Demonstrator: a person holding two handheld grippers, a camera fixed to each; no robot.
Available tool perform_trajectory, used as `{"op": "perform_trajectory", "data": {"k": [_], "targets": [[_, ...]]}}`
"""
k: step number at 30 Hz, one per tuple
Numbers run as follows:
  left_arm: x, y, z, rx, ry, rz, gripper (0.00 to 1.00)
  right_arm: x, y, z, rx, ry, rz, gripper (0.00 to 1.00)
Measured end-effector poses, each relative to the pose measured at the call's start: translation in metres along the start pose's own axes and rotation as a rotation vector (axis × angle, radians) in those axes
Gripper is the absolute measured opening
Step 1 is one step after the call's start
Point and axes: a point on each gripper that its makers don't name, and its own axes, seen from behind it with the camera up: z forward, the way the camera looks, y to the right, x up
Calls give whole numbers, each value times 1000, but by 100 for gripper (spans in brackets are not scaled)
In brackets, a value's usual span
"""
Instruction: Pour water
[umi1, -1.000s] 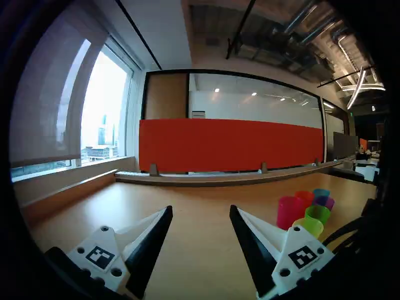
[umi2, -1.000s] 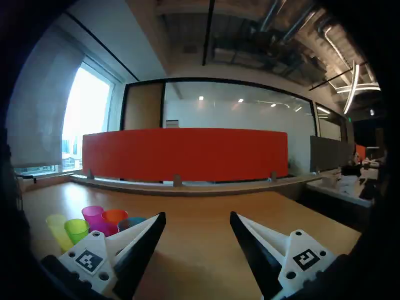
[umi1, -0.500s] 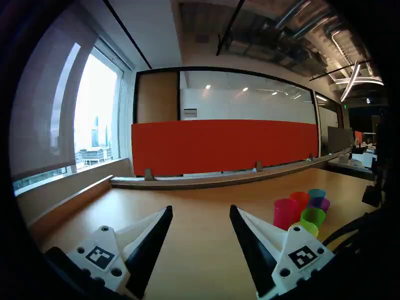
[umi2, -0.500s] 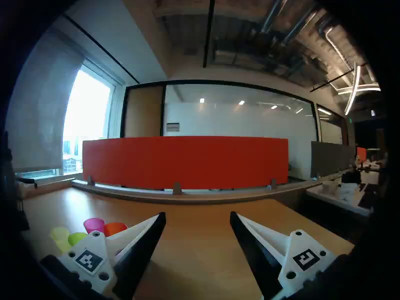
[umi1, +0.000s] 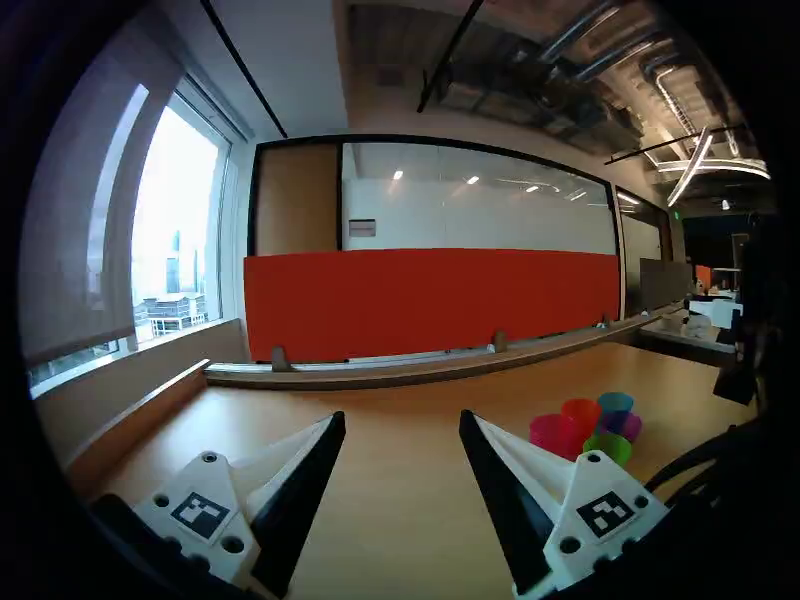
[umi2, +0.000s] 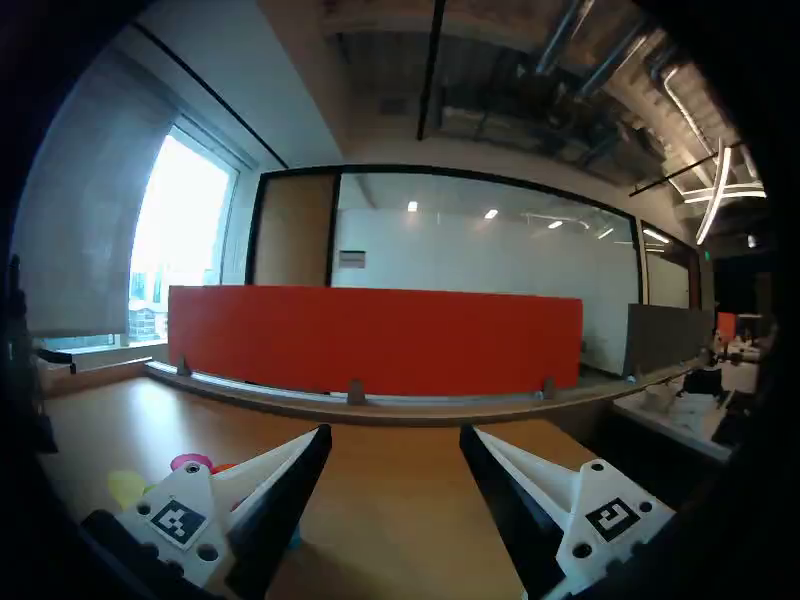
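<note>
Though apart, cups (umi1: 583, 424) right of tongs (umi1: 400, 416)

Left tool (umi1: 400, 414), right tool (umi2: 394, 429), white wedge fingers (umi1: 545, 485), black pads (umi1: 303, 485), square markers (umi1: 200, 513), screw holes (umi1: 209, 457)

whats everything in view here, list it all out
cups: five; pink, orange, teal, purple, green; clustered on the desk, right side of the left gripper view
yellow cup: one; yellow; on the desk at the lower left of the right gripper view, next to a pink rim, partly hidden by a finger
desk: one; light wood; under both grippers
partition: one; red-orange; along the desk's far edge
glass wall: one; clear, dark frame; behind the partition
window: one; bright, grey blind; on the left
left gripper: one; white and black; open, empty, over the desk
right gripper: one; white and black; open, empty, over the desk
</note>
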Motion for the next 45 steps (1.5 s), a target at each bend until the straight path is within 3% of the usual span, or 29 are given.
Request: {"op": "perform_trajectory", "data": {"k": [20,26,35,39,45], "targets": [[1,6,8,-39,-52,35,84,4,-6,9,30,-23,13,99],[4,20,9,-106,-55,27,84,3,-18,10,76,-32,8,99],[7,43,10,-218,-79,29,84,2,-44,7,200,-73,6,99],[7,50,10,-263,-96,58,84,4,-49,7,228,-79,-8,99],[9,56,11,-282,-108,97,84,8,-53,8,248,-81,-32,99]]}}
